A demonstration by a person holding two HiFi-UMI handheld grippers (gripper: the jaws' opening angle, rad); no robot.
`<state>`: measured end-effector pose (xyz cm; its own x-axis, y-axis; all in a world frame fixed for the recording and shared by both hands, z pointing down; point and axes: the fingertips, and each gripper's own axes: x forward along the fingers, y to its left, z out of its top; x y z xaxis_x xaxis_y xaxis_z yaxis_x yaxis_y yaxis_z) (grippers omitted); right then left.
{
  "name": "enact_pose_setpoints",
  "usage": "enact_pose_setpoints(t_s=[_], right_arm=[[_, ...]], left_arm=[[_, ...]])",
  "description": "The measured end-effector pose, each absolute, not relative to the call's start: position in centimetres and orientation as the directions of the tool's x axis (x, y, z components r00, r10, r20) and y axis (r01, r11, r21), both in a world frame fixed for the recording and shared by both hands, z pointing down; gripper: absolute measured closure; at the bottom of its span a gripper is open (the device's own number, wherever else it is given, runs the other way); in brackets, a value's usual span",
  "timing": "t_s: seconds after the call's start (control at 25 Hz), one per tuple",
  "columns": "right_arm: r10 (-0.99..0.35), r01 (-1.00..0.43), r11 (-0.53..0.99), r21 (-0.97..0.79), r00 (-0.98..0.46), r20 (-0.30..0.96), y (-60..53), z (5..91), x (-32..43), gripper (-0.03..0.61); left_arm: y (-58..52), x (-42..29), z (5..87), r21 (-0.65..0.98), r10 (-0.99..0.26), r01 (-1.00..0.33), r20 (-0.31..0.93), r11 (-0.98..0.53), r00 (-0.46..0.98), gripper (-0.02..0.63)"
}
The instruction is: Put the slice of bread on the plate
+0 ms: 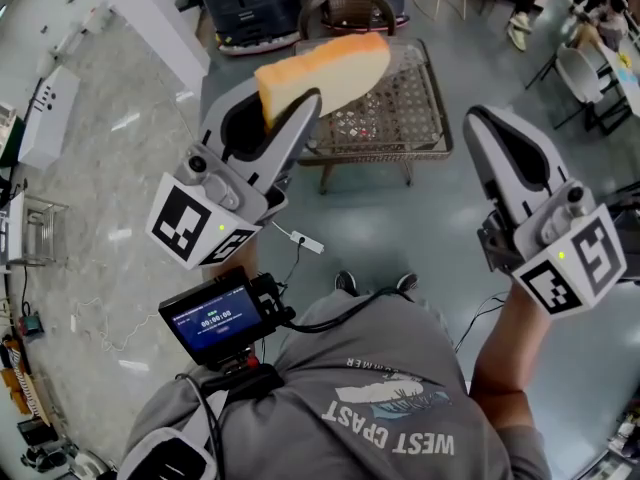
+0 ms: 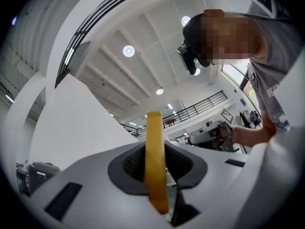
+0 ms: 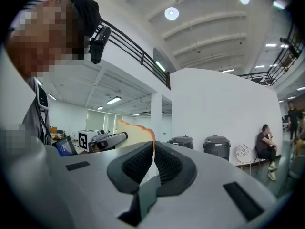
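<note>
The left hand-held gripper (image 1: pixel 272 118) pinches the bread (image 1: pixel 325 68) by one end and holds it high in the air, standing on its thin edge. I think it grips only that end so the soft slice does not get squashed. That way most of it sticks out free, ready to be laid down flat. The bread hangs over the near side of a wicker surface (image 1: pixel 425 118), far above the floor. The right hand-held gripper (image 1: pixel 485 128) is off to the side with its jaws pressed together and nothing in them. It seems to be just keeping out of the way. No plate shows in any view, so the bread is not on it yet.
</note>
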<state>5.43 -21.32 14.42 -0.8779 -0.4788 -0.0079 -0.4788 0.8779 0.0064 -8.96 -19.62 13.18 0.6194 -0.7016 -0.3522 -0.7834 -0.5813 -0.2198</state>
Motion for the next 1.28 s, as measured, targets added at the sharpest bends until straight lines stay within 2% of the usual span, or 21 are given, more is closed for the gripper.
enact_pose_setpoints(t_s=[0.52, 1.28], right_arm=[[-0.384, -0.383, 0.923, -0.015, -0.923, -0.014, -27.2, 16.2, 3.3, 0.571], [-0.213, -0.212, 0.976, -0.053, -0.977, -0.014, -43.9, 17.6, 10.3, 0.571]], left_arm=[[-23.6, -10.6, 15.1, -0.211, -0.775, -0.838, -0.319, -0.503, 0.545, 0.522], [-38.9, -3.5, 16.9, -0.208, -0.89, -0.919, -0.252, -0.334, 0.381, 0.522]])
